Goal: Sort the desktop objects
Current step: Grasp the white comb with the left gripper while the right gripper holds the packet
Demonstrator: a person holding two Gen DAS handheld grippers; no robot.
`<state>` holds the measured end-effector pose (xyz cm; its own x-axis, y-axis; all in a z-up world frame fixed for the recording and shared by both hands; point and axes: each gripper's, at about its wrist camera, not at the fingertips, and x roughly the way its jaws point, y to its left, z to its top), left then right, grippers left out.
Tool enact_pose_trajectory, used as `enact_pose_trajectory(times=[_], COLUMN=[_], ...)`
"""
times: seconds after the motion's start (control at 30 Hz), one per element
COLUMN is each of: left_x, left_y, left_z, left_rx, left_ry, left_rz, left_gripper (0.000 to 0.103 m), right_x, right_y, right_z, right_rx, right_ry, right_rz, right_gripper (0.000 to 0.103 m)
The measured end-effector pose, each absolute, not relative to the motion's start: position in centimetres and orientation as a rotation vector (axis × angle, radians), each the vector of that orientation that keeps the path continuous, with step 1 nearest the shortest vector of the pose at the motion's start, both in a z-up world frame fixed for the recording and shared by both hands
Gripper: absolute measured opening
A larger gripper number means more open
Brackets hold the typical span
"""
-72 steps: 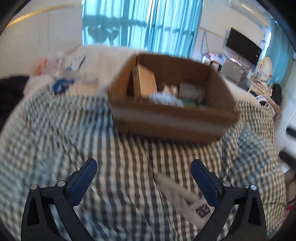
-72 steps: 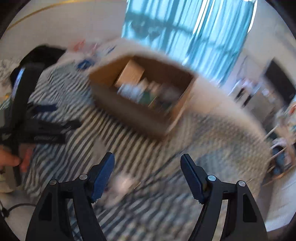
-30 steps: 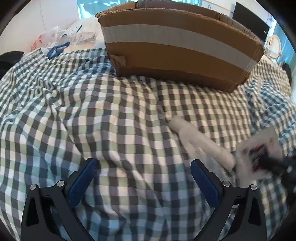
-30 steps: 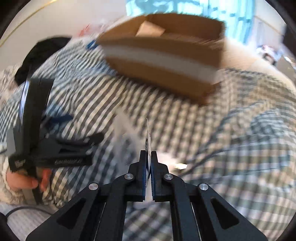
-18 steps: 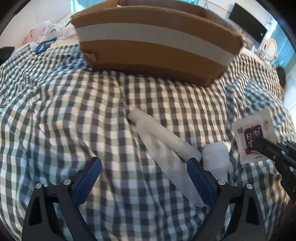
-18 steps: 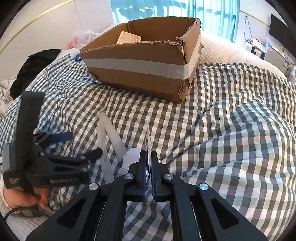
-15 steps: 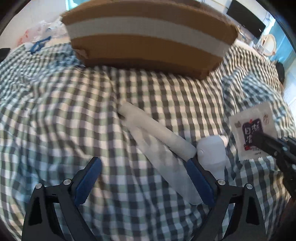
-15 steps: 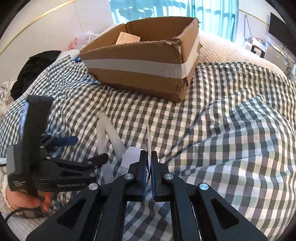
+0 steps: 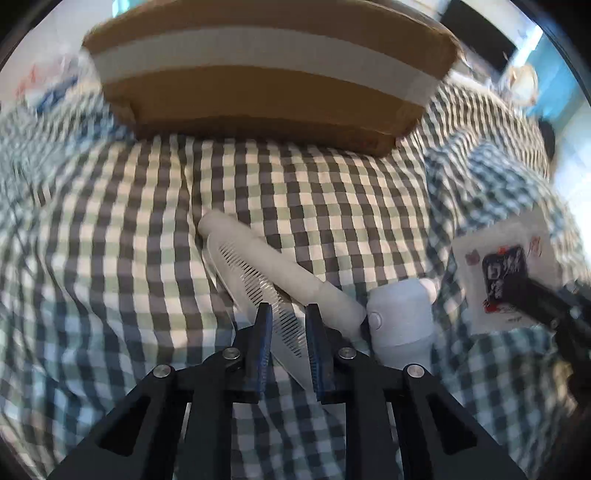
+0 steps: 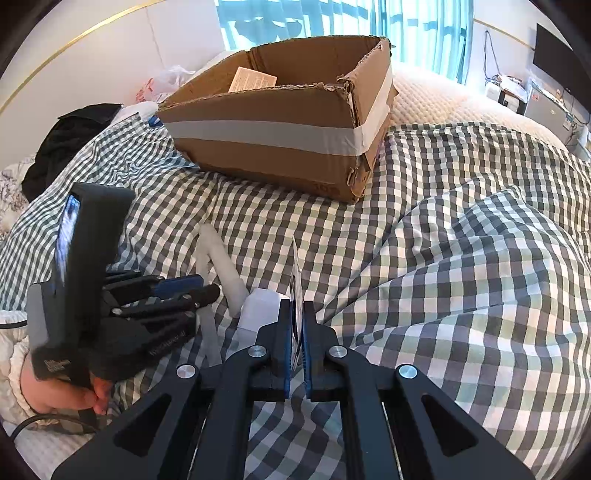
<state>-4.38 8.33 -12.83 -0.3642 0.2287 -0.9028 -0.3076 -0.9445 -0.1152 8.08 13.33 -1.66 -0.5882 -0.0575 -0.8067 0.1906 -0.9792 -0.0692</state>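
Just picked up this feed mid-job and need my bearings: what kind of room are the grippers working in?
Most likely a bedroom. The work surface is a bed with a checked cover, not a desk. Teal curtains hang over a bright window behind it, and a dark screen hangs on the far wall.

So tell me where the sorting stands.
Done: the cardboard box already holds at least a paper leaflet.

In hand: the right hand-held gripper is shut on a sachet; the left hand-held gripper has just been closing around the white comb.

Left: both need boxing, as does the white bottle on the checked cover.
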Motion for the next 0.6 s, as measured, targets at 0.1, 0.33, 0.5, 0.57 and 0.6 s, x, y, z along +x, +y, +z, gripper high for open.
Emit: enact_pose_trajectory(times=[0.1, 0.33, 0.5, 0.57, 0.6], left_x=[-4.3, -4.2, -4.5, -4.6, -4.5], left_y=[8.0, 5.9, 5.5, 5.0, 4.8], left_z=[-13.2, -14.3, -15.0, -14.8, -14.6], left_rx=[-1.571, -1.678, -1.688, -1.673, -1.666], left_ry=[0.1, -0.048, -0.117, -0.152, -0.161], left_rz=[2.342, 2.263, 2.224, 2.229, 2.234], left_gripper=[0.023, 0.055, 0.04, 0.03, 0.028], right_x=[8.1, 8.0, 8.1, 8.2, 8.3], right_y=[13.4, 13.5, 13.6, 13.5, 13.4], right_z=[-1.7, -2.0, -2.0, -1.9, -1.9], right_rx=[1.35, 1.363, 1.36, 1.356, 1.352], right_ry=[0.22, 0.213, 0.213, 0.219, 0.223], right_rz=[-2.679, -2.672, -2.675, -2.676, -2.678], right_gripper=[0.004, 0.004, 0.004, 0.004, 0.004])
